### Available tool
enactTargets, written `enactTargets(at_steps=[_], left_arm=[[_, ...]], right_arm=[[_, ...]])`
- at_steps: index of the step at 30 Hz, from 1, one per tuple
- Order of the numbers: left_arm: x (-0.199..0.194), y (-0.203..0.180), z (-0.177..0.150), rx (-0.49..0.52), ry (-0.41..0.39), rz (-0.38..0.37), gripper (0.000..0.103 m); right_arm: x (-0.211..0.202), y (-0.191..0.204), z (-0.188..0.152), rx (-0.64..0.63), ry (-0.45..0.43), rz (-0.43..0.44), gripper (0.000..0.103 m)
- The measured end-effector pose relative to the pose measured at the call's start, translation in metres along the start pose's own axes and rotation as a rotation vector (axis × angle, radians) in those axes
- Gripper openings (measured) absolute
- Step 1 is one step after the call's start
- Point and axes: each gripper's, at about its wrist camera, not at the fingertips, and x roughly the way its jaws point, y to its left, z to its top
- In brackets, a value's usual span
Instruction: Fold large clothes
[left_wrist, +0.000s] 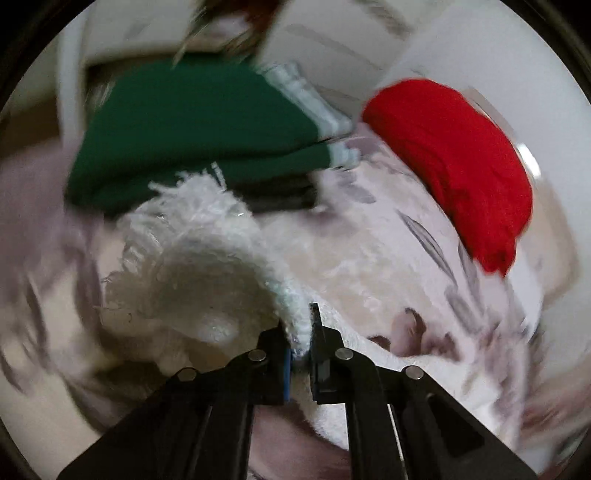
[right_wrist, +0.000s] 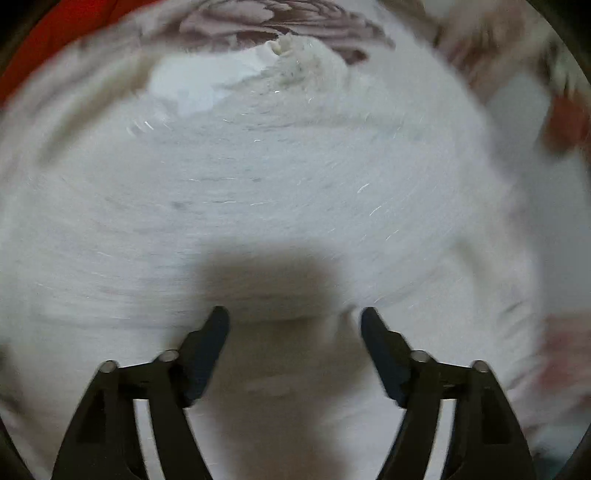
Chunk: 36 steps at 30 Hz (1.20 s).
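On the flowery bed sheet (left_wrist: 417, 236) lies a big white fluffy cloth (left_wrist: 192, 266), and this is the thing being folded. Left tongs (left_wrist: 300, 332) are squeezed tight on an edge of the cloth and lift it, so that part stands up in a curl above the sheet. Right tongs (right_wrist: 294, 321) are spread wide and hold nothing. They hover just over the flat part of the cloth (right_wrist: 280, 177), and their dark shadow falls on it.

Behind the cloth, farther from the left tongs, sits a green pile (left_wrist: 192, 129) with pale stripes. It looks neat and flat, so I think that one is already folded. Beside the green pile, to the right of the cloth, sits a red pile (left_wrist: 454, 162). It looks bunched up, and I cannot tell if it is folded or waiting.

The white cloth looks only partly done. One edge is up in the air, but most of it lies spread out under the right tongs. I think the lifted edge has to be carried over and laid down, and then more folds are needed. Both pictures are blurry, so small things are hard to see.
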Motion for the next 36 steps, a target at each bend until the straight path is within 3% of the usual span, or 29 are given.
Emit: enactTargets(at_steps=[3,5,10,13,15,20,23,26,28,29,30,31,32,33,36], left_arm=[[-0.015,-0.054,-0.001,0.212,-0.061,0.026,0.005],[-0.022,-0.085,-0.007,0.318,-0.080,0.018,0.005],[-0.035,-0.186,-0.045,0.573,-0.063,-0.081,0.004],[-0.041,-0.259,-0.097,0.752,-0.023,-0.168,0.004],[-0.041,-0.298,-0.133,0.802,0.044,-0.240,0.004],[-0.037,-0.394,-0.261,0.979,0.242,-0.388,0.004],[-0.031,-0.426,-0.326,1.079,0.323,-0.407,0.005],[-0.022,-0.442,-0.373,1.156,0.376,-0.331,0.008],[-0.020,-0.446,-0.388,1.179,0.362,-0.286,0.018],[-0.024,-0.446,-0.390,1.172,0.363,-0.293,0.029],[-0.025,-0.445,-0.388,1.156,0.380,-0.318,0.053],[-0.026,-0.442,-0.385,1.142,0.407,-0.344,0.069],[-0.028,-0.441,-0.383,1.127,0.420,-0.359,0.094],[-0.029,-0.442,-0.380,1.109,0.423,-0.367,0.099],[-0.037,-0.424,-0.356,1.044,0.409,-0.330,0.099]], right_arm=[[0.000,0.016,0.001,-0.046,-0.052,-0.054,0.080],[0.006,0.019,0.003,-0.047,-0.047,-0.013,0.080],[0.007,-0.020,-0.001,-0.018,-0.025,0.082,0.080],[0.013,-0.057,-0.005,0.061,0.006,0.151,0.080],[0.019,-0.084,-0.011,0.112,0.033,0.190,0.080],[0.039,-0.180,-0.037,0.265,0.088,0.251,0.080],[0.047,-0.237,-0.048,0.346,0.108,0.263,0.080],[0.058,-0.290,-0.067,0.426,0.110,0.304,0.080],[0.061,-0.318,-0.080,0.469,0.104,0.352,0.080],[0.063,-0.329,-0.083,0.485,0.101,0.381,0.080],[0.064,-0.342,-0.086,0.505,0.097,0.424,0.080],[0.066,-0.350,-0.085,0.516,0.095,0.451,0.080],[0.067,-0.361,-0.090,0.547,0.091,0.515,0.080],[0.067,-0.368,-0.093,0.572,0.090,0.560,0.080],[0.059,-0.361,-0.083,0.627,0.084,0.713,0.080]])
